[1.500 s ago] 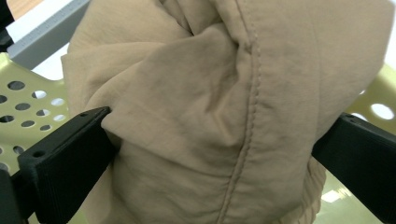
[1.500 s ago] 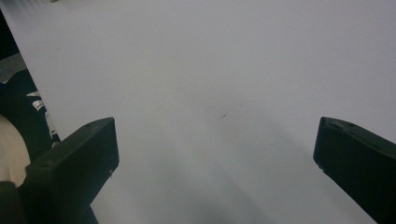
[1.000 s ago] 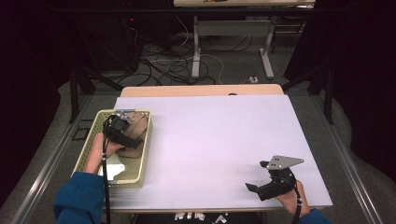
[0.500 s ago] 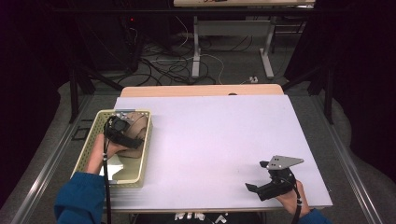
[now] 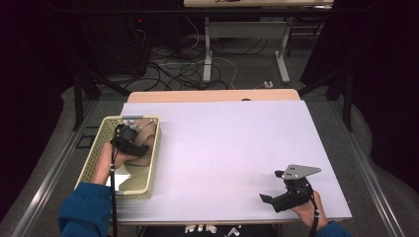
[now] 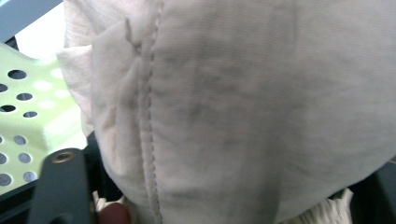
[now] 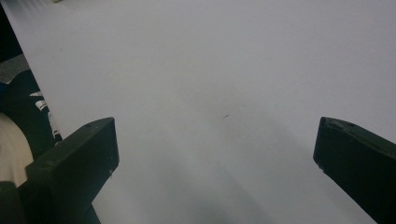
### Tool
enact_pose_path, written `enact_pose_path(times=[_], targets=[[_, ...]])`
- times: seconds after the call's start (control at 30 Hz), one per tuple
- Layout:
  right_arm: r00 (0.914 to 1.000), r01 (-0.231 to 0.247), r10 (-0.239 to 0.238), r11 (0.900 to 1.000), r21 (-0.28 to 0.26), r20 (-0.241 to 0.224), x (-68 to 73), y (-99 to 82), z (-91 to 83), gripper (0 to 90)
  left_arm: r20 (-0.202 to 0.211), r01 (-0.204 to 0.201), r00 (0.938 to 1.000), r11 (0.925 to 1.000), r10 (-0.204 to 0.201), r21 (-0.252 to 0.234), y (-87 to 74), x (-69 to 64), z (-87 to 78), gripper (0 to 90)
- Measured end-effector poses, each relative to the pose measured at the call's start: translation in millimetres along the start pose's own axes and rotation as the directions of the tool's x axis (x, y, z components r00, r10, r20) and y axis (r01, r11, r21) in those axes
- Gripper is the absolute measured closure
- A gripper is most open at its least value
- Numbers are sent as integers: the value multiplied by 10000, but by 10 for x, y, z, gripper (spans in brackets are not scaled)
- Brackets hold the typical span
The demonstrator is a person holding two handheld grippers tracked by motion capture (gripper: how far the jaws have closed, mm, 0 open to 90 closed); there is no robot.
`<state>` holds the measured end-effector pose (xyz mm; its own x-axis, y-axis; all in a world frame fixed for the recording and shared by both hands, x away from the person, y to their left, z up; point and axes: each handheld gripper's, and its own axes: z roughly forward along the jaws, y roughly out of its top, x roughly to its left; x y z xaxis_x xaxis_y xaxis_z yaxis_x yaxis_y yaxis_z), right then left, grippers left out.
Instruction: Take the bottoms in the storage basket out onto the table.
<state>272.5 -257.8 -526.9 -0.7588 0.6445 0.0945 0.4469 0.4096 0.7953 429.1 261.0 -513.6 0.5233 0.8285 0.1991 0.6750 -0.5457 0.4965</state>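
Note:
A beige cloth (image 5: 146,130) lies at the far end of a pale yellow-green perforated basket (image 5: 154,160) on the table's left side. My left gripper (image 5: 140,144) reaches into the basket and its jaws have just been closing. In the left gripper view the stitched cloth (image 6: 243,102) bulges between the two jaws and touches both, with the basket wall (image 6: 28,116) behind it. My right gripper (image 5: 272,187) rests near the table's front right corner. Its jaws stand wide open (image 7: 215,140) over bare table.
The white table top (image 5: 232,148) stretches between the basket and the right gripper. Something white (image 5: 118,178) lies in the basket's near end. A wooden strip (image 5: 212,95) runs along the far edge, with cables and desk legs on the floor beyond.
The left hand has shifted only slightly inside the basket. The right hand and gripper have kept still.

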Motion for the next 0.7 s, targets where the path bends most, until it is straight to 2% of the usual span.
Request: enact_pose_path(times=[0.13,0.43,0.53,0.7], targets=[[9999,91,-91,10000,-25,43,-8,1,2,0,-54,-61,10000,10000,60,-59,-11,2,0,316],[10000,-57,57,10000,4,55,-1,-2,-1,0,-115,-133,9998,9998,131,-135,-26,17,-18,468],[10000,76,-75,10000,-33,43,-7,1,2,0,-76,-73,9999,9999,72,-156,-31,28,-31,500],[10000,-19,19,10000,-16,38,-3,-2,0,0,4,-53,10000,9997,53,-225,-30,45,-45,518]])
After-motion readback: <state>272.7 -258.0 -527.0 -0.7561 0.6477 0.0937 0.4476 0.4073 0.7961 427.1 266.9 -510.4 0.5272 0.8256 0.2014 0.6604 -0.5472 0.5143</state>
